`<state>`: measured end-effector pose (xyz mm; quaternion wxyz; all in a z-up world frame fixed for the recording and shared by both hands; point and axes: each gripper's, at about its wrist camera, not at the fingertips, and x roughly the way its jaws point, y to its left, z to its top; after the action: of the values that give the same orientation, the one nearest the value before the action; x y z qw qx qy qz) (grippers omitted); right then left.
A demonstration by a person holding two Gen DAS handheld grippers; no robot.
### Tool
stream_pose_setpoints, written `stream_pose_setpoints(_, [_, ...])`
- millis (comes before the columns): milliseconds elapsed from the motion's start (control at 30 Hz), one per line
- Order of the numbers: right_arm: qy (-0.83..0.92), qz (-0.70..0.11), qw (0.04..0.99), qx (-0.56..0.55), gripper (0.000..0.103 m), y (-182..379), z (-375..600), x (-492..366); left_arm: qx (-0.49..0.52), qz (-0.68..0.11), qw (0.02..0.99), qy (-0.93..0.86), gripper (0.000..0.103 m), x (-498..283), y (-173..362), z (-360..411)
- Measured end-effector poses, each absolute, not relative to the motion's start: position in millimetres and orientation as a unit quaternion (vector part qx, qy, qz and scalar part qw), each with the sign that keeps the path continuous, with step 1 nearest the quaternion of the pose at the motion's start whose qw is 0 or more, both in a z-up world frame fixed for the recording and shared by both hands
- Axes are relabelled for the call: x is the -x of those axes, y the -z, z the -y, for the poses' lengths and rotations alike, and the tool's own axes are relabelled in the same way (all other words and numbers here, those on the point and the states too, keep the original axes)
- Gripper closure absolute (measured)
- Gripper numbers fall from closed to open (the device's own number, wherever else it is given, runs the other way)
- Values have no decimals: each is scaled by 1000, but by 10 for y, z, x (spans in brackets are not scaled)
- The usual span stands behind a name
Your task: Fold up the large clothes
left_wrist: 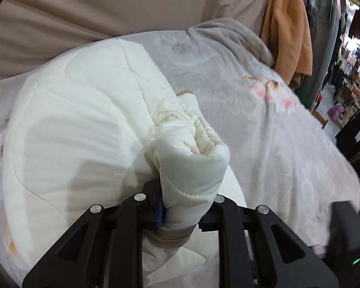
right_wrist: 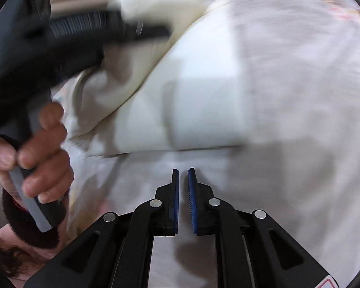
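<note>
Now: your left gripper (left_wrist: 180,216) clenched on cuff of cream jacket (left_wrist: 79,120), lower centre. Right gripper (right_wrist: 183,204) slightly parted, empty; jacket (right_wrist: 192,100) lies above it, mid-frame, long axis upper-left.

Your bed (left_wrist: 264,124) wears a pale grey floral cover. On it lie the cream quilted garment (left_wrist: 72,124), spread at the left, and a grey fleece blanket (left_wrist: 230,33), bunched at the far edge.

The left tongs (left_wrist: 180,206) are clamping a bunched fold between their pads, gripped by a hand (right_wrist: 36,158), while the right tongs (right_wrist: 183,175) are standing slightly parted, gripping nothing.
</note>
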<state>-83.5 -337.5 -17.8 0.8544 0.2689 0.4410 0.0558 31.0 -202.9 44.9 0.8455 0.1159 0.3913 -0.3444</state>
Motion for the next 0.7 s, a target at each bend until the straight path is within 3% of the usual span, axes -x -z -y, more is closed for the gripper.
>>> stream_pose_setpoints(200, [-1, -397, 872, -287, 92, 5, 3700, 976, -152, -367, 855, 332, 80, -185, -346, 2074])
stream_pose_setpoints(233, [3, -387, 877, -285, 92, -53, 3679, 996, -151, -361, 856, 338, 77, -149, -404, 2040])
stream_pose_setpoints(300, [10, -359, 891, -277, 90, -285, 3761, 971, -138, -335, 860, 361, 58, -23, -580, 1927])
stream_pose_setpoints(333, [13, -347, 898, -271, 88, -383, 3770, 968, -132, -321, 861, 372, 54, 57, -677, 1843])
stream_pose_setpoints(467, [0, -298, 917, -265, 57, -805, 3735, 842, -103, -289, 879, 367, 39, 246, -1006, 1504])
stream_pose_setpoints(567, [-14, -281, 924, -258, 41, -988, 3776, 594, -47, -296, 890, 344, 30, 189, -1202, 1105])
stream_pose_setpoints(700, [-43, -305, 913, -267, 38, -1057, 3677, 132, -1, -310, 908, 283, 24, 13, -1260, 616])
